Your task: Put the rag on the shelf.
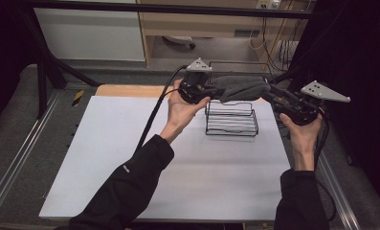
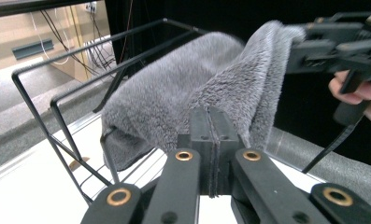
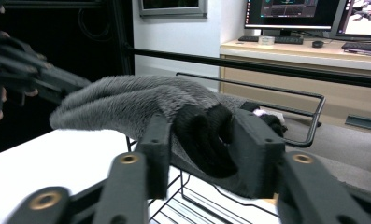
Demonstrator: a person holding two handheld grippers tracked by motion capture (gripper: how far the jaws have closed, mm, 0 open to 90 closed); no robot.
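The grey cloth (image 1: pixel 240 87) hangs stretched between both grippers above the far rim of the wire basket (image 1: pixel 231 120). The left gripper (image 2: pixel 214 140) is clamped tight on one edge. The right gripper (image 3: pixel 206 144) stands partly apart, a fold bunched between its jaws. Lowering into the basket likely remains.

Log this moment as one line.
left gripper: shut on fluffy grey cloth | right gripper: jaws around cloth fold, grip unclear | cloth: held over black wire basket
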